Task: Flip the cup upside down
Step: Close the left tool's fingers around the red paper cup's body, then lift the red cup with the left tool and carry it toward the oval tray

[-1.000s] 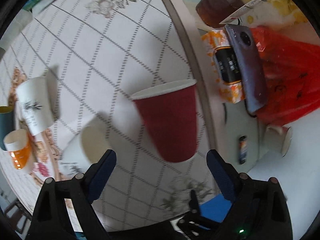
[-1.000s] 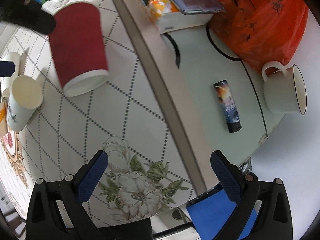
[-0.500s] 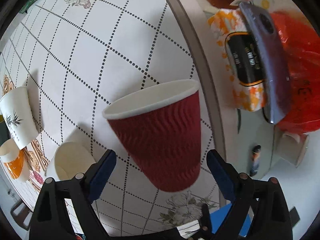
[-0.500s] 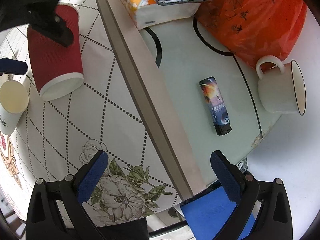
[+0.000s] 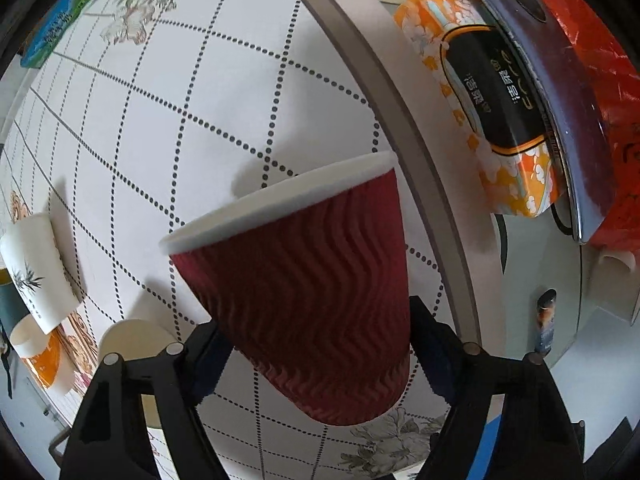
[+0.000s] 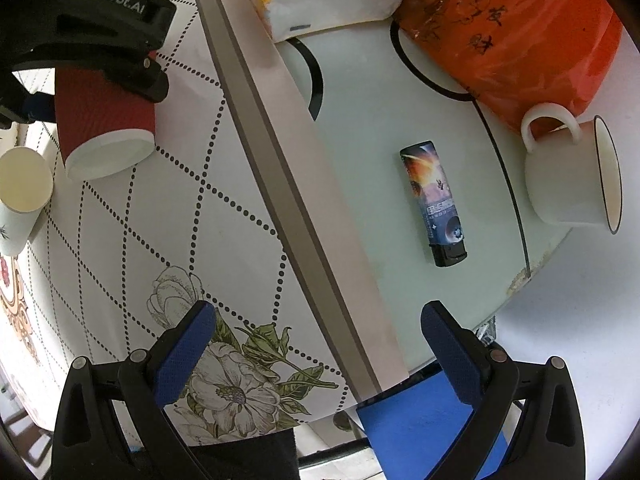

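The black body of the left gripper (image 6: 86, 28) bore the white lettering "GenRobot.AI", legible in the right wrist view. The orange-and-white tissue pack (image 5: 492, 120) carried a black label with printed characters I could not read; a phone (image 5: 548, 80) lay on top of it. The lighter (image 6: 434, 204) on the glass table (image 6: 360, 152) showed printed artwork, its text too small to read.

The left gripper (image 5: 316, 350) was clenched on the red cup (image 5: 312, 308), its pads pressed against both sides of the ribbed wall. The cup was held over the patterned tablecloth (image 5: 200, 120), tilted, its white rim pointing away from the gripper. Half a second earlier the same fingers stood wide apart with the cup loose between them; they had since closed on it.

The right gripper (image 6: 320, 344) stood released, fingers wide apart, holding nothing, near the table edge, as before.
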{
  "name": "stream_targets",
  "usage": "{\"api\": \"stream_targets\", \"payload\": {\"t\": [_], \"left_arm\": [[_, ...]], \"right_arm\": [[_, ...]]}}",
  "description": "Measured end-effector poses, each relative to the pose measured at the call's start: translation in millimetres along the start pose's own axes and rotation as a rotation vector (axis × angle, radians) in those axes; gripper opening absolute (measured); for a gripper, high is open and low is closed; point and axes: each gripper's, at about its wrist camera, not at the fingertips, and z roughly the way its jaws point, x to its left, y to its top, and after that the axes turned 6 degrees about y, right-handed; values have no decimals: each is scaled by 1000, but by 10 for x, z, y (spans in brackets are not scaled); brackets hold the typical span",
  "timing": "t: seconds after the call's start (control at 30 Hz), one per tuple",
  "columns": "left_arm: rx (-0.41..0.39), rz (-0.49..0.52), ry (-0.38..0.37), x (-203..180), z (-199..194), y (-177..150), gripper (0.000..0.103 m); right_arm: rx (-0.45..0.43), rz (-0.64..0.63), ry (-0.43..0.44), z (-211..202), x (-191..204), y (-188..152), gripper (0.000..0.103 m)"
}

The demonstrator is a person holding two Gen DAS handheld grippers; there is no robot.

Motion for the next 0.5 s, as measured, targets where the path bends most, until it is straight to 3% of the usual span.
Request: {"api": "stream_targets", "payload": {"t": [0.17,0.5], "left_arm": [[-31,-2,10,1,-84,-127,79],[-109,-34,-24,17,-608,-386,78]], "right_arm": [[11,-10,16,56,4,-32,103],[25,-5,55,18,-88,-54,103]]}}
